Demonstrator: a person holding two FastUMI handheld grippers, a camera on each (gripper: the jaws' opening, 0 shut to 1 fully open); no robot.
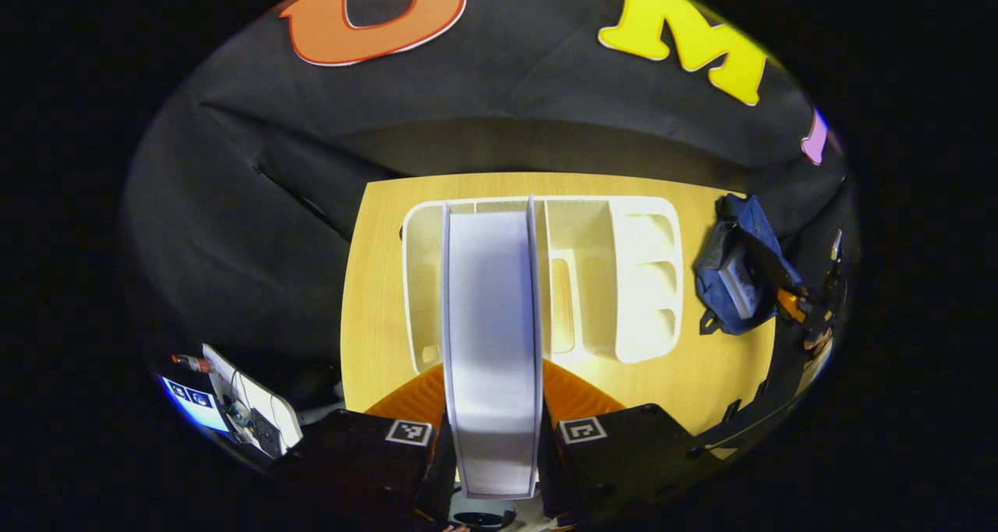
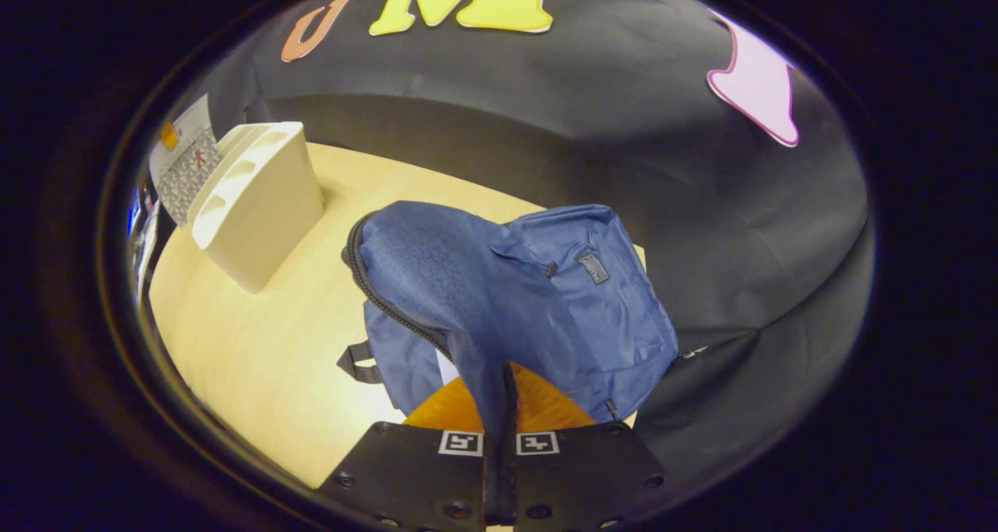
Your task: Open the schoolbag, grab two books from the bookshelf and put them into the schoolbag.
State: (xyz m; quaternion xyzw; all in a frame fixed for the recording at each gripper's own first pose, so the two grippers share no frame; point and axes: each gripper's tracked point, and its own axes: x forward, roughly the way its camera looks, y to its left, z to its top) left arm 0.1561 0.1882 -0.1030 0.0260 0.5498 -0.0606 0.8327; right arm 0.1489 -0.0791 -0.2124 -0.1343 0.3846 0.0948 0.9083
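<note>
My left gripper [image 1: 493, 407] clamps a white book [image 1: 491, 337] above bookshelf [image 1: 639, 282] | right gripper [image 2: 499, 407] pinches schoolbag [image 2: 507, 298] flap.

In the left gripper view the bookshelf [image 1: 608, 282] stands on the table [image 1: 374, 298] at twelve o'clock of the left gripper [image 1: 493, 407], whose fingers hold a book [image 1: 493, 337] upright in front of it. The schoolbag [image 1: 737, 278] sits at three o'clock of the bookshelf, near the table's edge. In the right gripper view the right gripper [image 2: 499, 407] pinches the schoolbag's flap [image 2: 437, 282], with the bookshelf [image 2: 257, 204] at ten o'clock, well apart
</note>
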